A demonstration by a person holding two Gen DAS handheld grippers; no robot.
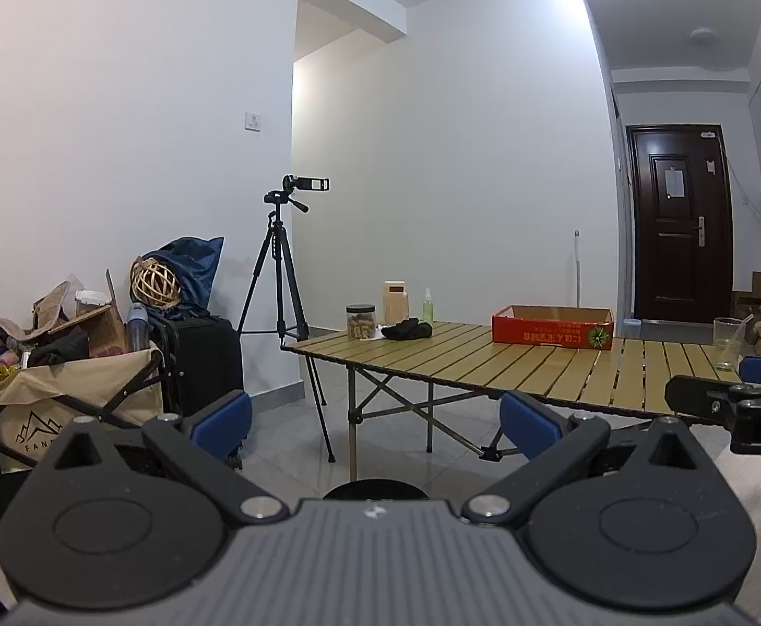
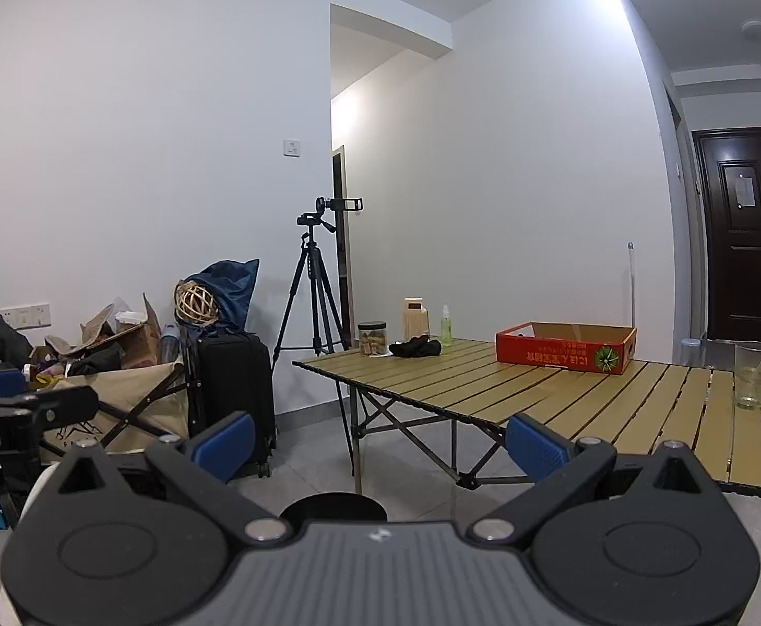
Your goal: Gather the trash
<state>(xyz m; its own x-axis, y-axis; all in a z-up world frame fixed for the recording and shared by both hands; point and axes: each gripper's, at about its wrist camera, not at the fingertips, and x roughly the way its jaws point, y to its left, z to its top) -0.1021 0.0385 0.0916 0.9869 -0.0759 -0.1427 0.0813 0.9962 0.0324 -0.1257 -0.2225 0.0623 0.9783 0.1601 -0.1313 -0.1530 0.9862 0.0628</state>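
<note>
judging by the scene, nothing is collected yet: left gripper [image 1: 375, 420] and right gripper [image 2: 378, 441] hover wide open, empty, short of the slatted wooden folding table [image 2: 563, 396] holding the red cardboard tray [image 2: 563, 349], clear plastic cup [image 2: 753, 373] and crumpled black cloth [image 2: 414, 348].

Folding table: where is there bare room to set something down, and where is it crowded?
On the folding table, bare slats run along the near edge, between the red cardboard tray and the glass cup. The far left corner is crowded: jar, black cloth, spray bottle.
</note>
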